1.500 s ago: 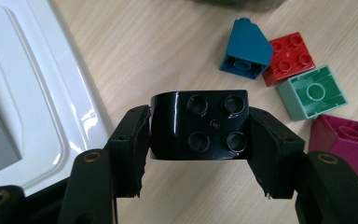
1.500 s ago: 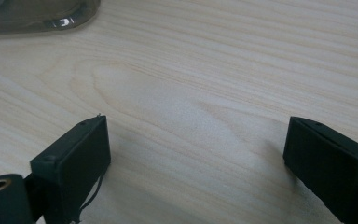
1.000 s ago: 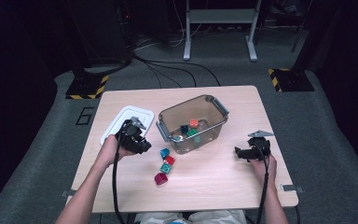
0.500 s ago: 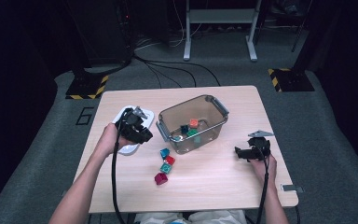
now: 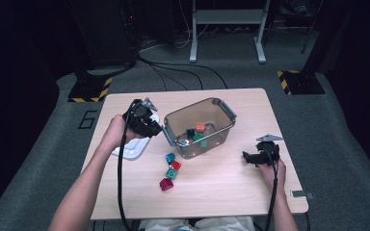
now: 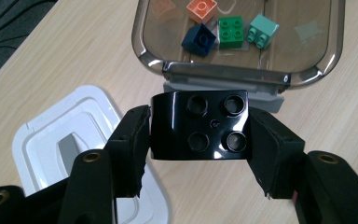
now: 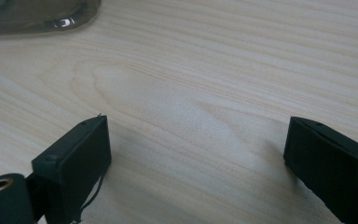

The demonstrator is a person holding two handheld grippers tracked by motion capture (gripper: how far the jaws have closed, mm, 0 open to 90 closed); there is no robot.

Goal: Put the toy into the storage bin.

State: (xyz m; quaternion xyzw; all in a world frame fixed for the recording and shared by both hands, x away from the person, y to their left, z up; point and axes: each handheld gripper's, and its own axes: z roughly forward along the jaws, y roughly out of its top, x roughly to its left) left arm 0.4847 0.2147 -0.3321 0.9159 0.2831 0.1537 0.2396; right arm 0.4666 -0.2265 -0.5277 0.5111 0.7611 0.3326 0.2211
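1. High view: the left gripper (image 5: 150, 126) is just beside the clear bin (image 5: 221, 108), at its handle end, above the white lid (image 5: 135, 150). The right gripper (image 5: 248, 157) is well apart from the bin.
2. Left gripper view: its jaws clamp a black brick (image 6: 199, 125) just before the bin's rim.
3. Right gripper view: the jaws stand wide, empty, over the table (image 7: 205, 74).

The clear box (image 5: 200, 126) is open on top, with a bare spot at 12 o'clock inside. Loose blocks (image 5: 170, 169) crowd the table (image 5: 221, 192) at its 7 o'clock, and the white lid (image 5: 134, 147) lies at 9.
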